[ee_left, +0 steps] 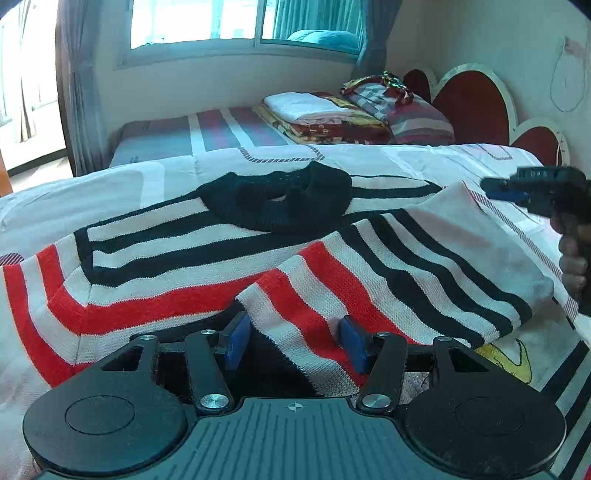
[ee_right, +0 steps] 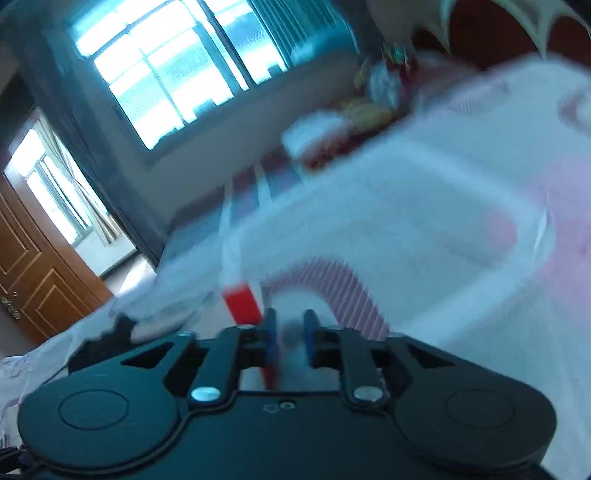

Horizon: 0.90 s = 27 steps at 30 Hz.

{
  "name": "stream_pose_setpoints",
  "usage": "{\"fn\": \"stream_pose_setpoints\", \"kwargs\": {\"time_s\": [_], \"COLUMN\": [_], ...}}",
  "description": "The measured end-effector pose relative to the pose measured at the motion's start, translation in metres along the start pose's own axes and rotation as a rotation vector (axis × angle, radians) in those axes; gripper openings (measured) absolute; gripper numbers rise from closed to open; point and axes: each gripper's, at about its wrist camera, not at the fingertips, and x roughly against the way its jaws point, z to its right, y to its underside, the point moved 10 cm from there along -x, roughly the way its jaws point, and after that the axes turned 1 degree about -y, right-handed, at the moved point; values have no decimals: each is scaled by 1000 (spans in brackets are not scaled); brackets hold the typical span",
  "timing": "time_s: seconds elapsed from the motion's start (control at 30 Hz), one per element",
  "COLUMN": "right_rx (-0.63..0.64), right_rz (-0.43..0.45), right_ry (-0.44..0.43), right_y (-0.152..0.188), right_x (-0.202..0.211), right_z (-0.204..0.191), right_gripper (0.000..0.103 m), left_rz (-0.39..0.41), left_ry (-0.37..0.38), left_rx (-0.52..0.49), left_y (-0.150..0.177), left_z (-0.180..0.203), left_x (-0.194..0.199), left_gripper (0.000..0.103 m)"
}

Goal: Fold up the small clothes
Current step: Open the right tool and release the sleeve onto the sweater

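A striped knit sweater [ee_left: 207, 258] in red, white and black, with a black collar [ee_left: 280, 201], lies on the bed. Its right part is folded over the middle. My left gripper [ee_left: 293, 341] is open, its blue pads on either side of the folded sweater edge. My right gripper [ee_left: 506, 190] shows at the right edge of the left wrist view, above the bedsheet and clear of the sweater. In the blurred right wrist view the right gripper [ee_right: 290, 338] has a narrow gap between its pads, with a red strip of fabric [ee_right: 245, 308] beside the left pad.
The bed has a white patterned sheet [ee_left: 424, 162]. A stack of folded cloths [ee_left: 321, 118] and a striped pillow [ee_left: 413, 114] lie at the far end. A red headboard [ee_left: 472, 99] stands at the right, a window [ee_left: 240, 22] behind. A wooden door [ee_right: 33, 266] is at the left.
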Motion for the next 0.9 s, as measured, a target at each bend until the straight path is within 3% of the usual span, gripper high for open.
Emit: {"fn": "stream_pose_setpoints", "kwargs": {"time_s": [0.1,0.17,0.23,0.37,0.5,0.53,0.73,0.83,0.9], "right_rx": [112,207,220,256,375,393,399,406,346], "right_rz": [-7,-103,-128,-86,-141,-121,-40,-52,-50], "right_ry": [-41,41,79,72,78,89,49,53,58], "right_y": [-3,13,18,21,61,67,55,40,24], "right_x": [-9,-33,-38,6,35,42,72,51,33], "right_z": [-26,-26,-19,-32,-42,-40,-62,-65,-57], "right_gripper": [19,15,15,18,17,17,20,20,28], "left_rz": [-3,-6,-8,5,15,14,18,20,24], "left_ry": [-13,-17,-17,-34,-70,-74,-78,-78,-84], "left_rx": [11,19,26,37,29,28,25,32,37], "left_y": [-1,-1,-1,0,1,1,1,2,2], "left_z": [1,0,0,1,4,5,5,4,4], "left_x": [-1,-2,-2,-3,-4,-4,-4,-3,-3], "left_gripper": [55,55,55,55,55,55,55,55,55]}}
